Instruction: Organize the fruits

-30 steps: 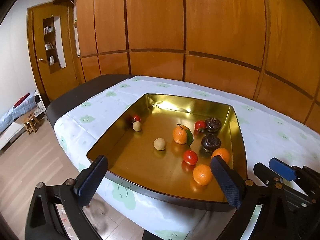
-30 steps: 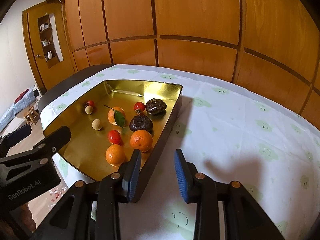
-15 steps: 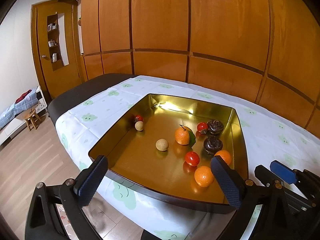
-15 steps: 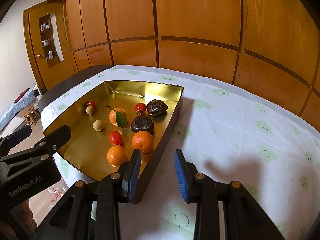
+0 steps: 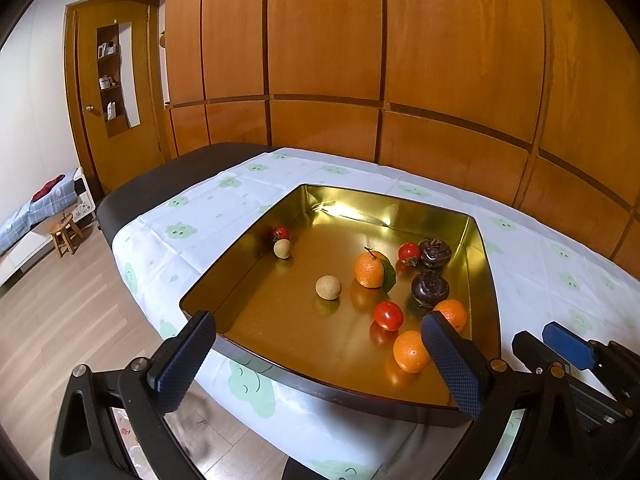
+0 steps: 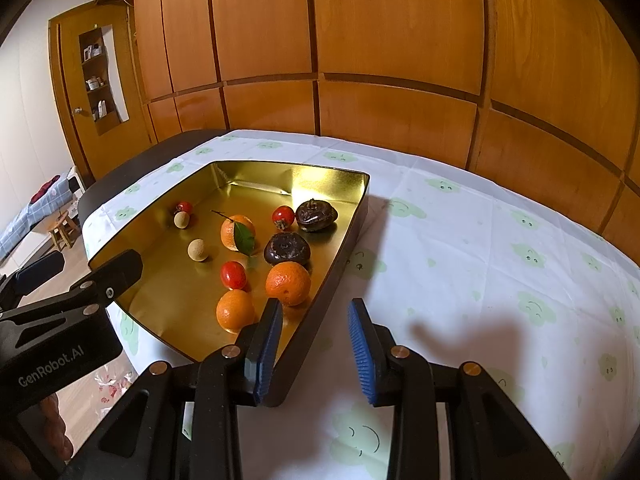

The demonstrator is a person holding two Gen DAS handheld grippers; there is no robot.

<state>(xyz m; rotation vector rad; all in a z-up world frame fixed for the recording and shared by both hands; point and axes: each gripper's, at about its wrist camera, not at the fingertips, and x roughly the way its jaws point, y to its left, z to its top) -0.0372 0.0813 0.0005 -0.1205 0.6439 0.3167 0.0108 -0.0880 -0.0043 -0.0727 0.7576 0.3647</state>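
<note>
Both tools hang just short of the gold tray [image 5: 280, 320], and neither carries anything. The left tool [image 5: 320, 360] is spread wide, its two pads framing the tray's near wall. The right tool [image 6: 316, 344] is parted more narrowly, with the tray's near right corner sitting between its fingers; whether a pad touches the rim cannot be told from here.

Judging by the layout, the sorting looks barely begun or only half settled: every fruit is in the tray, yet kinds are mixed. Closest to the left tool, just beyond its right pad, lies an orange [image 5: 410, 351], with a second orange [image 5: 454, 314] partly hidden behind that pad. A step further sits a red tomato [image 5: 388, 315], then a tan ball-shaped fruit [image 5: 328, 287] alone toward the middle. Beyond those comes the leafy orange [image 5: 370, 269], with a dark wrinkled fruit [image 5: 430, 288] to its right. Further still, a second tomato [image 5: 409, 252] nestles beside another dark fruit [image 5: 434, 252]. Far off to the left, against the tray's side wall, a small red fruit [image 5: 281, 233] and a pale ball [image 5: 282, 248] touch each other.

No other bowl or bin shows on the tabletop [image 6: 480, 260], so where the fruits should end up is unclear. The small far fruits are hard to identify, and the tray's near wall hides its front floor strip.
</note>
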